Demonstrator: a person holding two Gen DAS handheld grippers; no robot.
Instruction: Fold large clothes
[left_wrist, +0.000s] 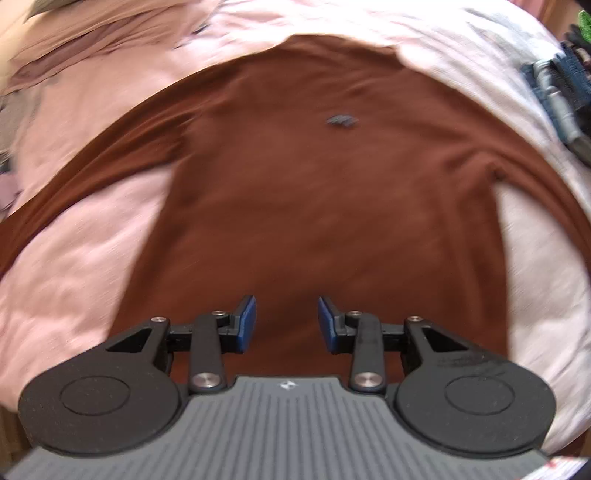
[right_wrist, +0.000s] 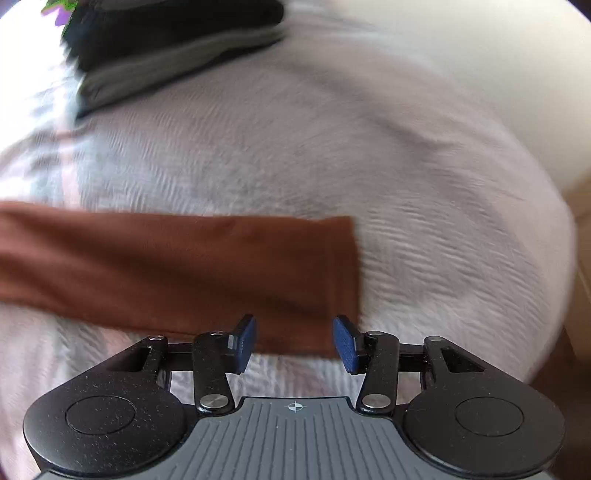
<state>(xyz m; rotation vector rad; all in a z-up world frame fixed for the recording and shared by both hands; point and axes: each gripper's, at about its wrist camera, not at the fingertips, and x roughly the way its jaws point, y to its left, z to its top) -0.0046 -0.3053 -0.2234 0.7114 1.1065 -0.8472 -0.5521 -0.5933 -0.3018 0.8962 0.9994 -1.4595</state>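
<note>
The brown shirt (left_wrist: 303, 192) lies flat on the pale bed cover (left_wrist: 92, 229), not folded yet. The left gripper (left_wrist: 286, 321) hangs open over it. At six o'clock, the right gripper (right_wrist: 294, 341) is open over the sleeve (right_wrist: 177, 269).

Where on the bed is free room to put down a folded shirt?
Free: the bedcover past the sleeve end, below the dark stack; also the cover between the other sleeve and the shirt body. Crowded: the far corner with pink cloth, and the side with dark clothes.
</note>
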